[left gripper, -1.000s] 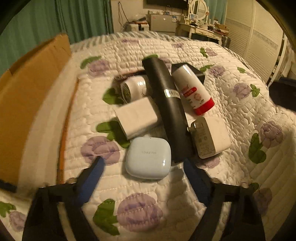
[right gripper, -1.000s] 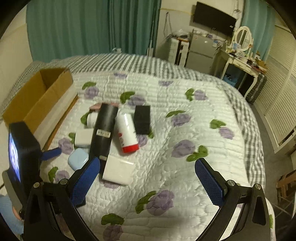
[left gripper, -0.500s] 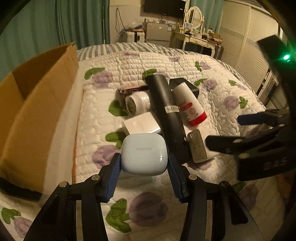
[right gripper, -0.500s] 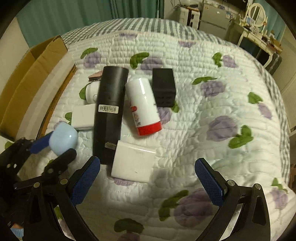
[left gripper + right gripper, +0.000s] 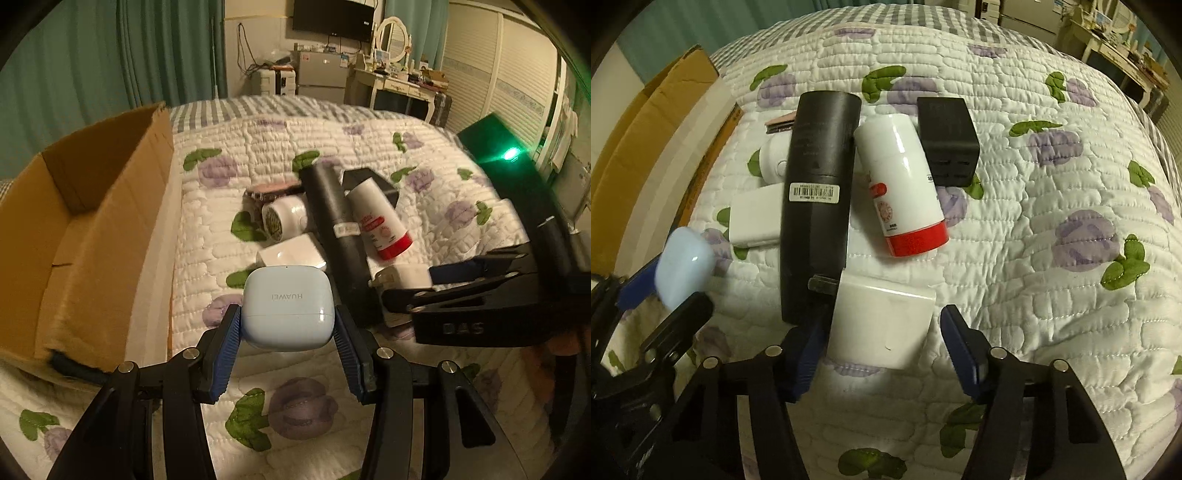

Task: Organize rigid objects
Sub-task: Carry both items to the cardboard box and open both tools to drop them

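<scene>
My left gripper (image 5: 288, 325) is shut on a pale blue earbud case (image 5: 287, 307) and holds it above the quilt; the case also shows in the right wrist view (image 5: 683, 266). My right gripper (image 5: 882, 343) is open, its fingers on either side of a white charger (image 5: 881, 325) lying on the bed. Behind it lie a black cylinder (image 5: 818, 195), a white bottle with a red cap (image 5: 905, 188), a black block (image 5: 947, 140), a flat white box (image 5: 755, 218) and a small white round device (image 5: 772, 164).
An open cardboard box (image 5: 74, 229) stands on the bed's left side, also seen in the right wrist view (image 5: 642, 147). The flowered quilt (image 5: 1052, 258) covers the bed. A dresser and mirror (image 5: 391, 48) stand far behind.
My left gripper closed on the blue case and lifted it off the quilt. My right gripper came down to the pile and now straddles the white charger.
</scene>
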Motion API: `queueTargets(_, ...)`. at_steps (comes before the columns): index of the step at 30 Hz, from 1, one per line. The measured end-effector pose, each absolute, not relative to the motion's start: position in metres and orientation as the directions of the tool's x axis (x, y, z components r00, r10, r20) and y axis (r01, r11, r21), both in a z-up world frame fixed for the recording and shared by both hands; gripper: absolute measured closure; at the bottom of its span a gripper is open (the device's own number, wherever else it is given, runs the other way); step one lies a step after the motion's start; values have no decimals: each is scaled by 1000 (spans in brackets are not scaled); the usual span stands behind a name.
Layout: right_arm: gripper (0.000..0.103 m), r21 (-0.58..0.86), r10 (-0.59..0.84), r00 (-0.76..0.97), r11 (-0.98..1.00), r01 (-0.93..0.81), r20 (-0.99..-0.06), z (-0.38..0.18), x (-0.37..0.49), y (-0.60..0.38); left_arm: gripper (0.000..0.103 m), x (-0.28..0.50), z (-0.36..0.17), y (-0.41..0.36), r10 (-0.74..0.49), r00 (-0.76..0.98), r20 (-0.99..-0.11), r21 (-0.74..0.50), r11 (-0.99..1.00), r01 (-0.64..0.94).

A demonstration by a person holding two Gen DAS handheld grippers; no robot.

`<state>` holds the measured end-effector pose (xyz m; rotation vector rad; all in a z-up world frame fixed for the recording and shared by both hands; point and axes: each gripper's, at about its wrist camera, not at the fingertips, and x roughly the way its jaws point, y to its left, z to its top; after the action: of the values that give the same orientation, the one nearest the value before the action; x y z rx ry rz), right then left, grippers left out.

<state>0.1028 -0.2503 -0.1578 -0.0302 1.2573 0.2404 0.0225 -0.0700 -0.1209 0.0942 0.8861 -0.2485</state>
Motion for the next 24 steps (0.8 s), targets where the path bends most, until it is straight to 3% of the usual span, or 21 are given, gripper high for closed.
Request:
queueTargets(9, 49, 60, 139, 369, 974, -218, -919, -139, 76, -247, 53, -1, -71, -63, -169, 669, -724, -8, 971, 238)
queueTargets(24, 50, 7, 191, 634, 960, -281, -750, 22, 66, -195, 53, 14, 44, 19, -122, 818, -563, -2, 989, 146)
